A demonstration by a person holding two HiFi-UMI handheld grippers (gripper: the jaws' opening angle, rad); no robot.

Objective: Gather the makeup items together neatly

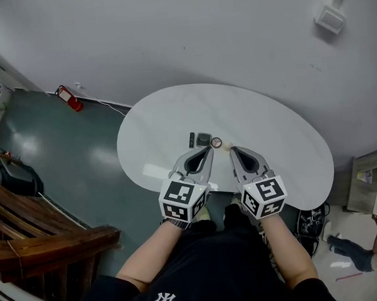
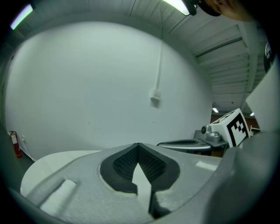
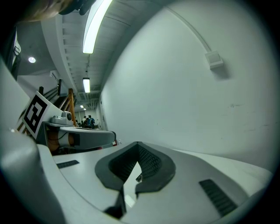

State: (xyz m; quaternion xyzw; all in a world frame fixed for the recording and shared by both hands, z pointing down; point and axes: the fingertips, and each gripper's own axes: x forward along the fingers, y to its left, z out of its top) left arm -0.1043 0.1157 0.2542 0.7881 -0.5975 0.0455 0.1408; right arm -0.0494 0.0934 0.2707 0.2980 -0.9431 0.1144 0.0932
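Note:
A white oval table [image 1: 271,133] carries a small row of makeup items near its front middle: a slim dark case [image 1: 191,140], a square dark compact [image 1: 204,139] and a small round pot [image 1: 216,142]. My left gripper [image 1: 208,150] hovers just in front of the compact, shut and holding nothing. Just to the right of the round pot, my right gripper [image 1: 233,150] is shut and holds nothing either. In the left gripper view the jaw tips [image 2: 138,144] meet against the white wall. The tips [image 3: 138,143] meet in the right gripper view too.
A red fire extinguisher [image 1: 69,97] stands on the floor by the wall at the left. Wooden furniture [image 1: 32,224] fills the lower left. A person [image 1: 352,244] and some clutter are on the floor at the lower right. A wall box [image 1: 329,18] hangs above the table.

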